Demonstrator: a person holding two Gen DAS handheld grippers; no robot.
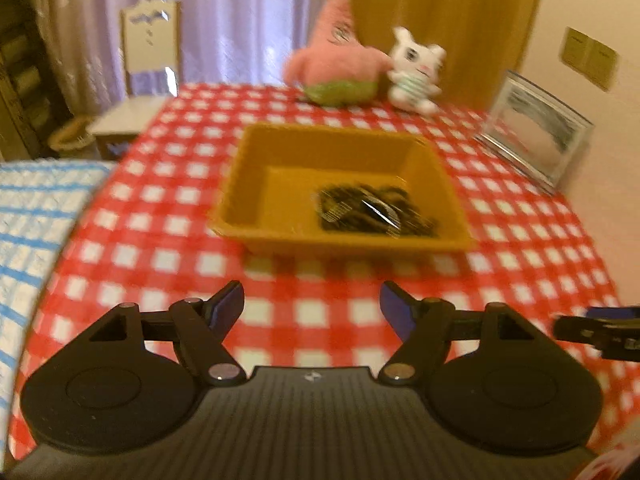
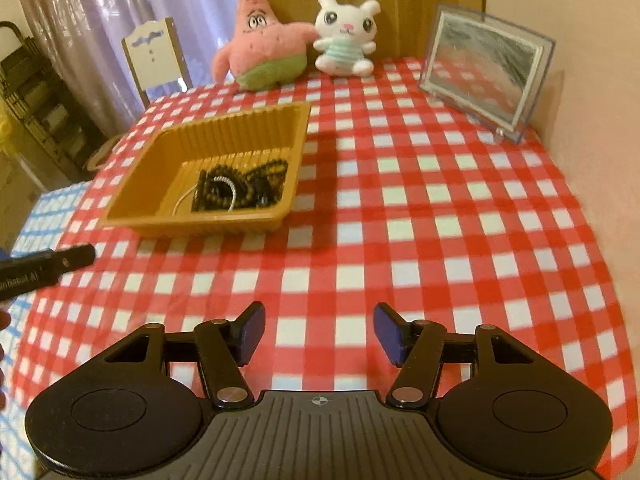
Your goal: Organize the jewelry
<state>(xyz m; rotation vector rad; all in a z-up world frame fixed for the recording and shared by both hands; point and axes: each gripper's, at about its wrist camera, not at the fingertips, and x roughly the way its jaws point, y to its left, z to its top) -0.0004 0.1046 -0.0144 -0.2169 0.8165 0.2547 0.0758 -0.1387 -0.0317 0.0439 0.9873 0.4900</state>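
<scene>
Nearest to the camera, the left gripper (image 1: 311, 308) stands wide apart and empty, with only the red checked tablecloth (image 1: 280, 300) between its blue pads (image 1: 226, 304). The right gripper (image 2: 319, 330) is also spread, with nothing between its pads, above the same cloth. Further away sits the orange tray (image 2: 132, 196), and a tangle of dark bead jewelry (image 2: 240, 188) lies inside it, in the right part. Behind are a pink plush star (image 2: 264, 44), a white plush bunny (image 2: 346, 36) and a picture frame (image 2: 486, 72).
</scene>
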